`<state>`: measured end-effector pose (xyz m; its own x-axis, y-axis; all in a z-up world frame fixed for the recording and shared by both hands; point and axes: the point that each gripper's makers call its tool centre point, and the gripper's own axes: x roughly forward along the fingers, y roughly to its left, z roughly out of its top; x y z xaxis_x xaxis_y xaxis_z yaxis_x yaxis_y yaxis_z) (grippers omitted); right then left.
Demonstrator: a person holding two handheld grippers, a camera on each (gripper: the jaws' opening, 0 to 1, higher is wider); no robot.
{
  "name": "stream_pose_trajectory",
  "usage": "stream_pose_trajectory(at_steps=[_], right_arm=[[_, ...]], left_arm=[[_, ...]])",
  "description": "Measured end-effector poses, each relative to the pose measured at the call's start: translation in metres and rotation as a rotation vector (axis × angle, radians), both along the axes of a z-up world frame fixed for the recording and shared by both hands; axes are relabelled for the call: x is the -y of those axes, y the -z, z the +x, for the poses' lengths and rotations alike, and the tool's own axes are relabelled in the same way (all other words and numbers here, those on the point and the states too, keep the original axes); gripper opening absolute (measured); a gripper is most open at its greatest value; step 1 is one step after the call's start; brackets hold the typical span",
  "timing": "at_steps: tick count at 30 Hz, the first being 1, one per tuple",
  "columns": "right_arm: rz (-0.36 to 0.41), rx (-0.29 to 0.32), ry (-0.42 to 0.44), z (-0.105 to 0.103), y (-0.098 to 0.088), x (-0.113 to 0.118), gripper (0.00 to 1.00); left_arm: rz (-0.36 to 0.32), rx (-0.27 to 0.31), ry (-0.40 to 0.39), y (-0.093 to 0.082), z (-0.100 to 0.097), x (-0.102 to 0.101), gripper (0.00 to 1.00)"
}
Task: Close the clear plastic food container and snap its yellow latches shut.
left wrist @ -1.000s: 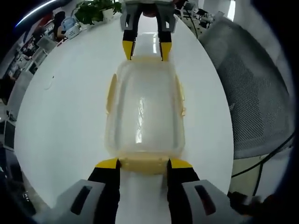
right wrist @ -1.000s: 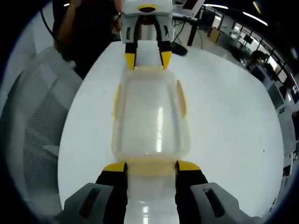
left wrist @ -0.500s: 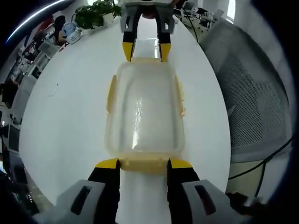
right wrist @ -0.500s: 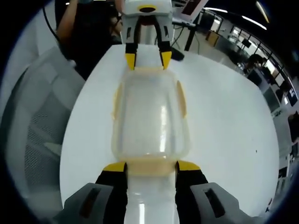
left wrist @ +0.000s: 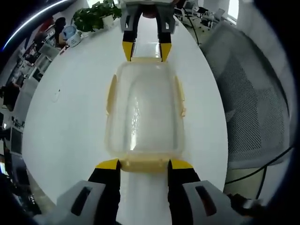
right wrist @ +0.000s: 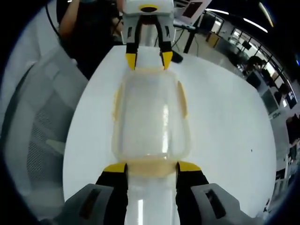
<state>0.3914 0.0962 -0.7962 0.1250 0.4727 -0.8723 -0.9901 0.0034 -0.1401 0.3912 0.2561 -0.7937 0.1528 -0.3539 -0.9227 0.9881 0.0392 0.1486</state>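
Both grippers, left (left wrist: 142, 165) and right (right wrist: 151, 168), jaws spread, straddle the container's (left wrist: 143, 110) end latches; uneven push could slide it across the tabletop (left wrist: 70, 117).

- The food container (left wrist: 144, 112) is clear, cloudy plastic with pale streaks of glare along its lid.
- Its latches (left wrist: 144, 164) are a soft, pale yellow (the side ones look washed out against the plastic).
- The table (left wrist: 70, 122) is plain glossy white.
- The left claw (left wrist: 144, 165) has black jaws with bright yellow tips and a grey body.
- The right claw (right wrist: 152, 168) wears the same black, yellow and grey.
- The chair (left wrist: 248, 93) is grey, with a fine dotted mesh pattern.
- The plant (left wrist: 93, 13) is dark green.
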Motion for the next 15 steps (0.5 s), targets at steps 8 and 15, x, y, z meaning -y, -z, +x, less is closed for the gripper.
stream_pose_trajectory(at_steps=[8,15], right_arm=[[-0.011,-0.002,0.003,-0.003,-0.002,0.009,0.38],[-0.01,0.002,0.006,-0.003,-0.007,0.019,0.38]], left_arm=[[-0.006,-0.01,-0.002,-0.005,-0.004,0.009,0.38],[-0.015,-0.005,-0.003,-0.01,-0.005,0.019,0.38]])
